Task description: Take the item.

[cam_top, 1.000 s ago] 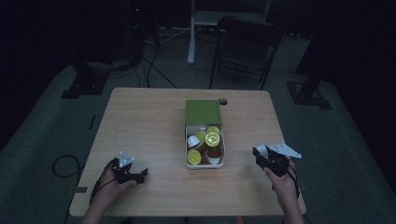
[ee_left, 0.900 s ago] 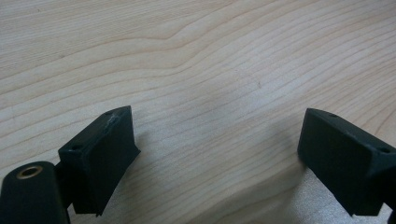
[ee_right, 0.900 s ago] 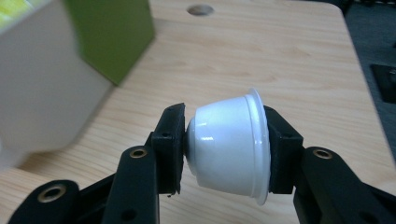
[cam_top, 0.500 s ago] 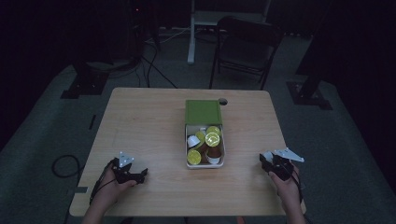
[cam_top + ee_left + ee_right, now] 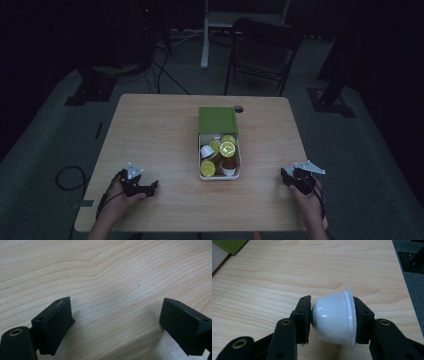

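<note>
1. The right gripper [image 5: 332, 320] is clamped on a white capsule [image 5: 334, 317], which lies on its side between the pads, base against one pad and flanged rim against the other.
2. In the high view the right gripper [image 5: 299, 176] sits low over the wooden table [image 5: 150, 130], at about four o'clock from the open box [image 5: 219, 150] and well apart from it.
3. The box holds more capsules [image 5: 227, 149], yellow-lidded and white; its green lid [image 5: 217, 119] lies back at twelve o'clock.
4. The left gripper [image 5: 115, 322] stands with its jaws wide apart, only bare wood between them.
5. In the high view the left gripper [image 5: 136, 182] rests on the table at about eight o'clock from the box, well apart from it.
</note>
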